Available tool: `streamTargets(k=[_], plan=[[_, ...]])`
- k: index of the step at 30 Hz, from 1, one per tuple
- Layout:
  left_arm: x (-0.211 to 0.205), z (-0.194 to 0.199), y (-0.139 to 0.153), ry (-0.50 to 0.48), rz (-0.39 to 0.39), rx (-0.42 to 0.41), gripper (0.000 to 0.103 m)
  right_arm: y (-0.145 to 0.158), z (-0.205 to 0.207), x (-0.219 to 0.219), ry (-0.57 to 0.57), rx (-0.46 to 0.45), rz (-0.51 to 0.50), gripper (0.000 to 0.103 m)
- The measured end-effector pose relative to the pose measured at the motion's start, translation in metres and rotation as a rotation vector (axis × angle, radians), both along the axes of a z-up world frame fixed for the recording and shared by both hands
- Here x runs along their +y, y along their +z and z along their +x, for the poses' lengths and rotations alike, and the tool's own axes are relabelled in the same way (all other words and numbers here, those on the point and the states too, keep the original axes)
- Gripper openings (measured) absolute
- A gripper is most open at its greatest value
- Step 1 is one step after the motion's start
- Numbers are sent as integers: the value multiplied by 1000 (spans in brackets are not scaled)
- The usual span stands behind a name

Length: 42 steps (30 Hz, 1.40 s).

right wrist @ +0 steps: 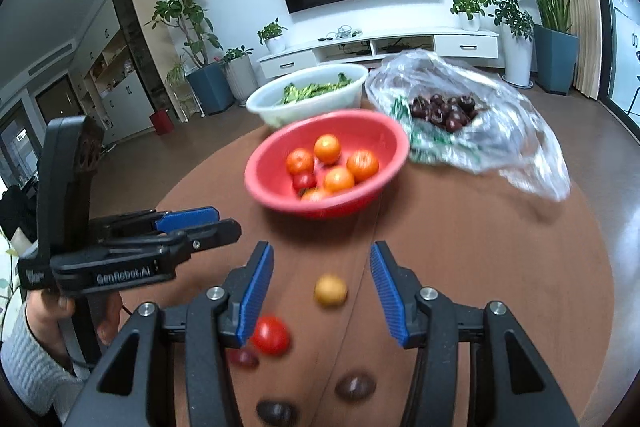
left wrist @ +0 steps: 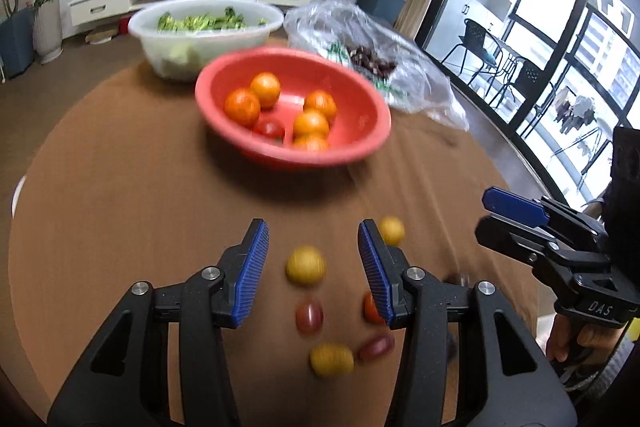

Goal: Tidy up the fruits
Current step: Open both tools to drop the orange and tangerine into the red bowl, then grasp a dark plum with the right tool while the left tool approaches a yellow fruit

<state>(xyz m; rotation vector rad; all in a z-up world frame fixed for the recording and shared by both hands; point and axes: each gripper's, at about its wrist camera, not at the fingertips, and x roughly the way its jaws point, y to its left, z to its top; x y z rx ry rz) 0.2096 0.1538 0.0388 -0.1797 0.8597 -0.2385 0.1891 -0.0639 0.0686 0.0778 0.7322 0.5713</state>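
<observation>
Both grippers hang over the near edge of the round table [left wrist: 120,187], each with its jaws part open and empty. Below the left gripper [left wrist: 313,247] lie loose small fruits: a yellow fruit [left wrist: 305,265] between the blue pads, a dark red fruit [left wrist: 309,315] nearer the edge, and more beside them. Below the right gripper [right wrist: 322,267] a second yellow fruit [right wrist: 330,290] sits between the pads and a red tomato [right wrist: 271,335] lies by the left pad. The red bowl [left wrist: 360,119], holding oranges [left wrist: 265,89], stands mid-table, well apart from them.

The step looks like picking one loose fruit for the bowl. To do it well, centre one fruit between the pads, lower until they straddle its widest part, and close gently, since round fruit rolls and bruises.
</observation>
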Motion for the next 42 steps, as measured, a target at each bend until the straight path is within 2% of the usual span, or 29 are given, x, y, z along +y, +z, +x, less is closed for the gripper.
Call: streamTargets(k=[8, 14, 27, 30, 35, 38, 42], plan=[[-5, -56, -27, -5, -2, 57, 45, -29, -59, 3, 41, 5, -42, 54], [-12, -74, -35, -2, 17, 67, 45, -49, -84, 12, 68, 27, -81, 54], [-13, -74, -41, 9, 26, 74, 45, -66, -87, 24, 83, 28, -156, 53], [-12, -72, -43, 14, 25, 77, 45, -67, -84, 26, 80, 35, -158, 49], [-14, -70, -45, 14, 24, 79, 45, -73, -80, 28, 76, 51, -179, 36], [-17, -67, -47, 10, 29, 83, 45, -73, -81, 29, 73, 45, -191, 32], [-18, -65, -49, 10, 38, 79, 45, -73, -80, 27, 72, 47, -186, 31]])
